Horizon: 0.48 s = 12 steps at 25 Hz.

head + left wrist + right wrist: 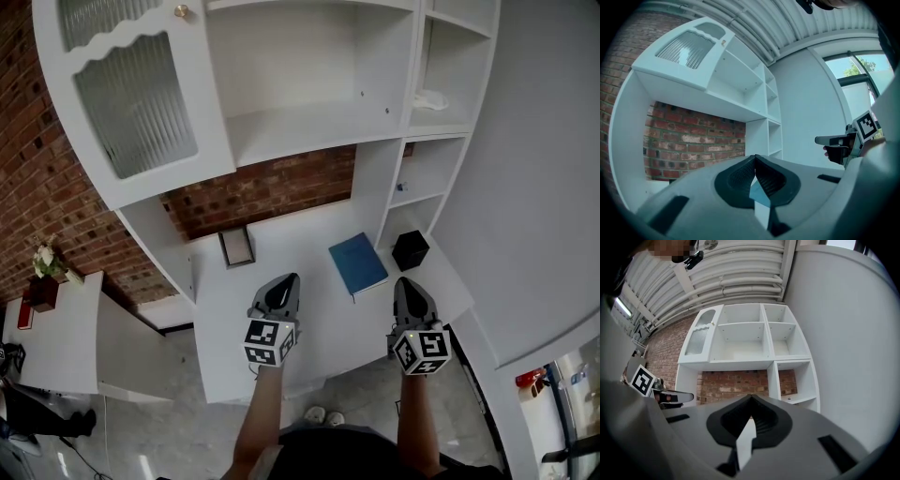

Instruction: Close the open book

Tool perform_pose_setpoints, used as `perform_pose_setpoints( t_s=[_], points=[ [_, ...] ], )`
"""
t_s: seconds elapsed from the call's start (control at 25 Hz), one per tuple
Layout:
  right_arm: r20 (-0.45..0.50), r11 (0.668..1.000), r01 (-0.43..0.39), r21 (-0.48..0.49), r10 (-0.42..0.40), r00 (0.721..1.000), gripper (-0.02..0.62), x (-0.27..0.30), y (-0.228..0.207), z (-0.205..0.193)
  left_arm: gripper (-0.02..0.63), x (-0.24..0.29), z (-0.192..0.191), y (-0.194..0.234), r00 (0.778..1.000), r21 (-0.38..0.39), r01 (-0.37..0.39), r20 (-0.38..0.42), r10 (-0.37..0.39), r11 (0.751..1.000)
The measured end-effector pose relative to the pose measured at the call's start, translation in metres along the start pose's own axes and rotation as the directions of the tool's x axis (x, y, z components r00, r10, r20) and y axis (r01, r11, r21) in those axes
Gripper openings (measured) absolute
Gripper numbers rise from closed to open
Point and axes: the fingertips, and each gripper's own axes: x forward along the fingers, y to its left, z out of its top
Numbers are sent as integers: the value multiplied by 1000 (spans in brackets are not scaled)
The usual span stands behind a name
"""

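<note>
A blue book (357, 263) lies shut and flat on the white desk (309, 323), near the shelf unit's upright. My left gripper (285, 284) hovers over the desk to the book's left, its jaws shut with nothing between them. My right gripper (406, 285) hangs to the book's lower right, its jaws also closed and empty. In the left gripper view the left gripper (755, 159) has its tips meeting, and the right gripper (833, 140) shows at the right edge. In the right gripper view the right gripper (750, 398) points level at the shelves. Neither gripper touches the book.
A black box (410, 249) stands right of the book under the shelves. A small dark frame (237, 247) leans at the back of the desk. White shelving (309, 117) and a ribbed-glass cabinet door (136, 98) rise above. A side table with flowers (44, 262) stands at the left.
</note>
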Motion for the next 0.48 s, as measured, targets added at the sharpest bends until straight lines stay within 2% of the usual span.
perform_pose_setpoints(
  t_s=[0.48],
  points=[
    [-27, 1000, 0, 10, 0, 1000, -3, -5, -2, -7, 9, -6, -10, -6, 1000, 8, -2, -30, 2, 1000]
  ],
)
